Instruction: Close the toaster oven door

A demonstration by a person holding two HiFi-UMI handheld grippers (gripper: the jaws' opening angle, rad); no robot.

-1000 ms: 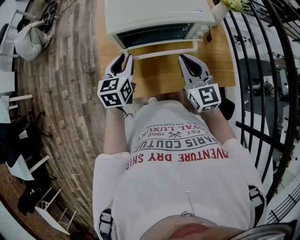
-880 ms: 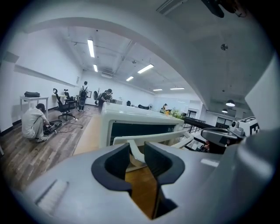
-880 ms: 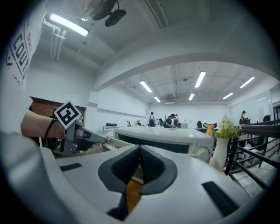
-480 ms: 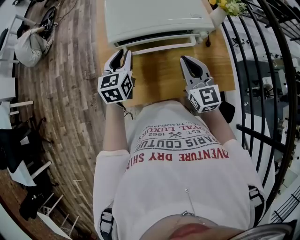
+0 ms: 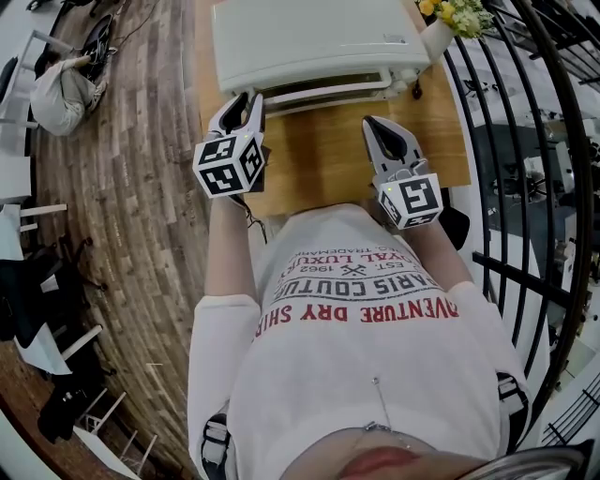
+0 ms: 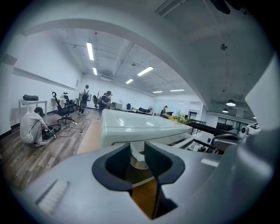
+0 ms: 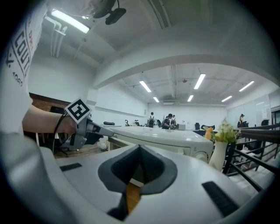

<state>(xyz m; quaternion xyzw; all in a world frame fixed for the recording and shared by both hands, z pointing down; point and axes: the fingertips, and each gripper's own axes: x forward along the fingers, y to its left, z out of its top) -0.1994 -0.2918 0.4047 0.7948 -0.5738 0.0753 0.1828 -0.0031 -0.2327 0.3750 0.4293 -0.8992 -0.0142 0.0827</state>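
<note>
A white toaster oven (image 5: 309,37) stands at the far side of the wooden table (image 5: 319,159). Its door is tipped up almost shut, with only a narrow dark slit above the white door handle (image 5: 328,96). My left gripper (image 5: 246,101) is at the handle's left end. In the left gripper view the handle's end (image 6: 139,161) fills the gap between the dark pads (image 6: 159,162). My right gripper (image 5: 373,124) hovers over the table a little short of the oven, its jaws shut on nothing. The right gripper view shows the oven (image 7: 162,138) ahead and the left gripper (image 7: 109,133) at its front.
A white vase with flowers (image 5: 450,19) stands right of the oven, also in the right gripper view as the vase (image 7: 218,148). A black railing (image 5: 525,141) runs along the table's right side. Wood floor lies to the left, with a crouching person (image 6: 33,129) far off.
The oven door has swung up from partly open to almost shut. My left gripper moved forward and up with the handle. The right gripper stayed put.
</note>
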